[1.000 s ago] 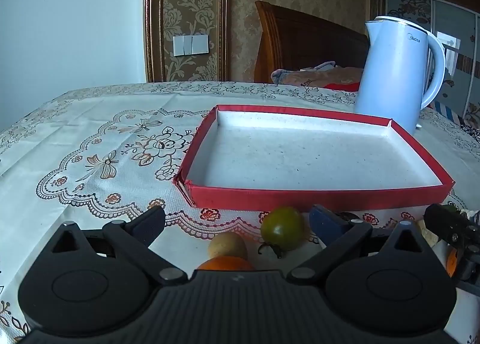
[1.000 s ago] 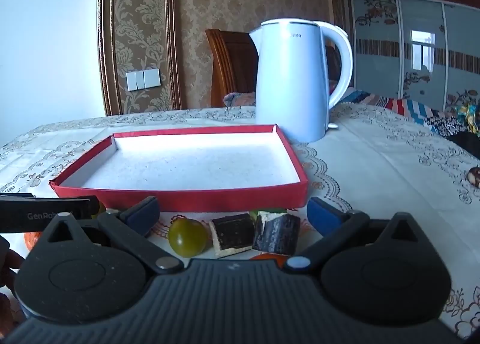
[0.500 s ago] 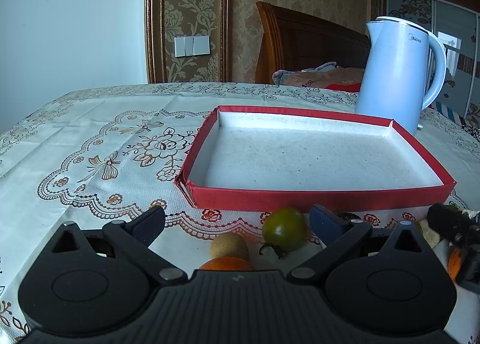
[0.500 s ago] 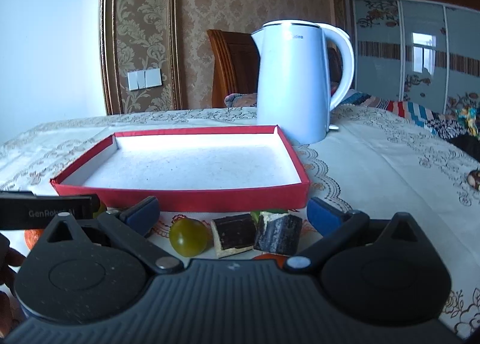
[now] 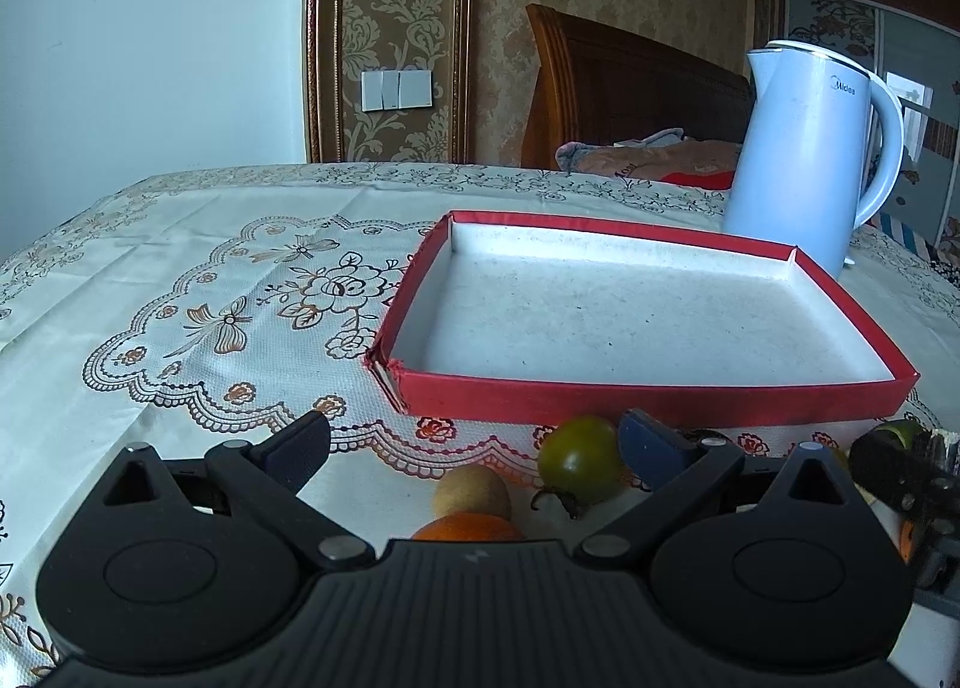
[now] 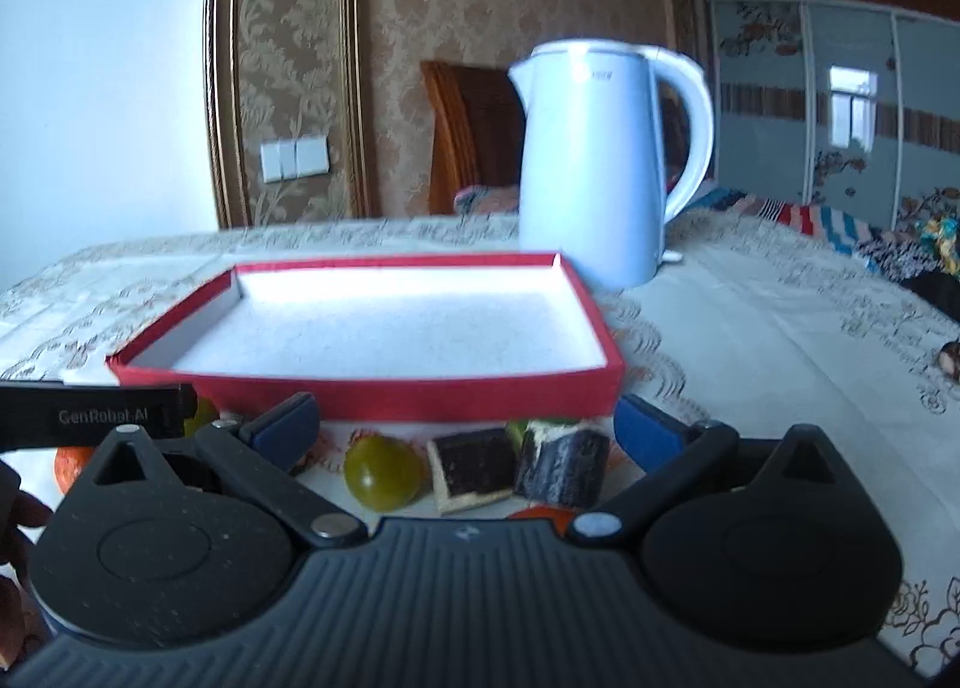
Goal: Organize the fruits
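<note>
An empty red tray point(image 5: 648, 391) point(image 6: 384, 391) lies on the tablecloth. In the left wrist view a green tomato point(image 5: 579, 459), a small brown kiwi point(image 5: 472, 493) and an orange fruit point(image 5: 468, 527) lie in front of it. My left gripper point(image 5: 474, 442) is open and empty just above them. In the right wrist view a green tomato point(image 6: 382, 472) and two dark cut pieces point(image 6: 474, 469) point(image 6: 561, 466) lie between the fingers of my right gripper point(image 6: 462, 424), which is open and empty. An orange fruit point(image 6: 72, 463) shows at the left.
A white electric kettle point(image 5: 810, 154) point(image 6: 606, 160) stands behind the tray's far right corner. A wooden chair point(image 5: 624, 82) stands beyond the table. The left gripper body point(image 6: 90, 415) shows at the left of the right wrist view.
Both grippers have risen slightly and tilted, so the tray sits lower in both views. The fruits have not moved. The right wrist view is blurred by motion.
</note>
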{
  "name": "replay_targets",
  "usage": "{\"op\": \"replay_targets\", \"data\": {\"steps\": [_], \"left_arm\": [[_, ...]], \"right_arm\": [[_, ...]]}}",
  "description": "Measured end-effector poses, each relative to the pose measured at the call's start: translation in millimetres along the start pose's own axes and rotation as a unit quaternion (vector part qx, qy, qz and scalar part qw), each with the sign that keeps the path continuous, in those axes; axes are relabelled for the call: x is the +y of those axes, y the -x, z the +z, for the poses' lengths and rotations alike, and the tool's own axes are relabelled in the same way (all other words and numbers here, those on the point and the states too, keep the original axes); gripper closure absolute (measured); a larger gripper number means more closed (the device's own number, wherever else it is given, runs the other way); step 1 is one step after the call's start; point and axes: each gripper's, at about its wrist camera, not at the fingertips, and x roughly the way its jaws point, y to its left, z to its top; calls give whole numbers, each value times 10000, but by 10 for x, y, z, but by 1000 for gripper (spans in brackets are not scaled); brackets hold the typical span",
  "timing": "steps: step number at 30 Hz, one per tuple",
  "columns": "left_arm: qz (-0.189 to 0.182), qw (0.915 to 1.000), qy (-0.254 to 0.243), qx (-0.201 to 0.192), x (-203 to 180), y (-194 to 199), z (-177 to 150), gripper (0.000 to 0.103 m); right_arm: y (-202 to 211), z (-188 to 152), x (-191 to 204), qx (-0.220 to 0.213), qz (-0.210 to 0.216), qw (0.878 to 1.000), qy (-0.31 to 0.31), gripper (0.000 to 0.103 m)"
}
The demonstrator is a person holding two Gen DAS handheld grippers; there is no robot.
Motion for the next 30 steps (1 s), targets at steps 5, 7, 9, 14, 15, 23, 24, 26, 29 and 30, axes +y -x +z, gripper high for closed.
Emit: {"op": "replay_targets", "data": {"steps": [5, 7, 9, 14, 15, 23, 24, 26, 29, 30], "left_arm": [[-7, 10000, -40, -14, -3, 9, -3, 0], [-21, 10000, -27, -33, 4, 19, 0, 0], [-27, 10000, -4, -43, 13, 26, 0, 0], [-51, 10000, 44, 52, 33, 15, 6, 0], [-46, 10000, 33, 56, 45, 19, 9, 0], [120, 9998, 137, 68, 236, 146, -28, 0], [125, 9999, 39, 85, 216, 175, -39, 0], [160, 9997, -119, 116, 164, 239, -70, 0], [98, 9994, -281, 159, 95, 363, -127, 0], [58, 9994, -290, 189, 81, 401, -148, 0]], "right_arm": [[19, -20, -18, -40, 39, 10000, -45, 0], [16, -21, -31, -11, 67, 9999, -86, 0], [13, -20, -48, 0, 95, 9999, -131, 0], [15, -20, -84, -16, 137, 9997, -216, 0], [14, -17, -101, -17, 145, 9995, -266, 0], [-50, -19, -245, 148, 211, 9972, -707, 0], [-50, -23, -245, 155, 203, 9972, -706, 0], [-61, -21, -242, 182, 178, 9972, -698, 0], [-23, -25, -281, 70, 136, 9966, -812, 0], [-17, -24, -298, 74, 152, 9962, -857, 0]]}}
